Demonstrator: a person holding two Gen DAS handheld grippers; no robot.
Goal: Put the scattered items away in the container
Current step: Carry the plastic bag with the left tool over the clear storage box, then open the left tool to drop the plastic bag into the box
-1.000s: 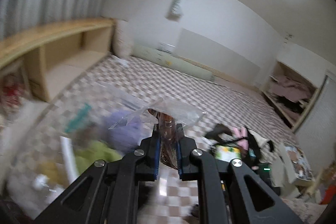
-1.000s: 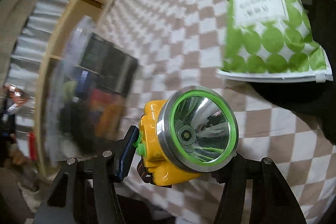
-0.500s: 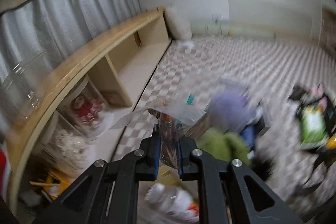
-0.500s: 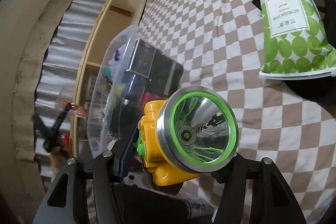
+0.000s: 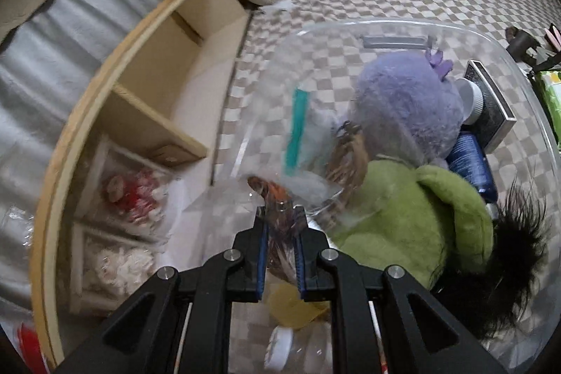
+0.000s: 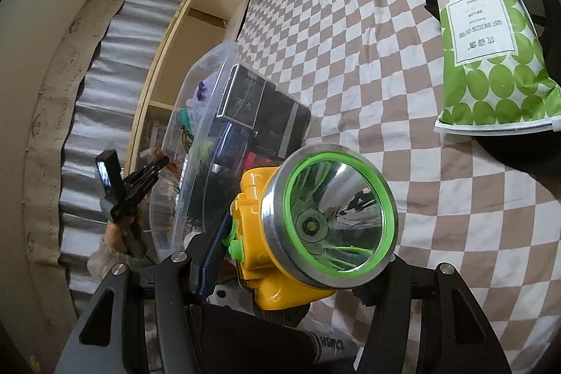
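A brown-and-white checkered floor mat (image 6: 350,65) fills most of both views, with a low wooden shelf unit (image 5: 140,100) running along its edge in front of a grey curtain (image 6: 101,65). On the mat stands the clear plastic container (image 5: 455,34) — a rounded, see-through tub already well filled. Inside it the largest things are a purple plush toy (image 5: 406,104) lying above a green plush toy (image 5: 413,219), with a tuft of black fur (image 5: 508,251) at the green one's edge. Beside the purple plush, toward the far wall of the tub, sit a black box (image 5: 491,104), a dark blue bottle (image 5: 473,163) and a white round cap (image 5: 471,100).

Well apart from the tub, on the mat, lies a green-dotted packet of cotton pads (image 6: 491,58).

The right gripper (image 6: 298,272) is closed on a yellow headlamp (image 6: 315,226), its green-rimmed reflector facing the camera; the lamp is held above the mat just beside the container's near side.

The left gripper (image 5: 280,233) is clamped nearly shut on a small clear zip bag (image 5: 298,163) with a teal strip, which holds something brownish and orange — what exactly cannot be told. The bag hangs over the container's open top, at the side nearest the shelf. From the right wrist view, a hand (image 6: 119,233) in a fuzzy sleeve holds this gripper at the tub's far side.
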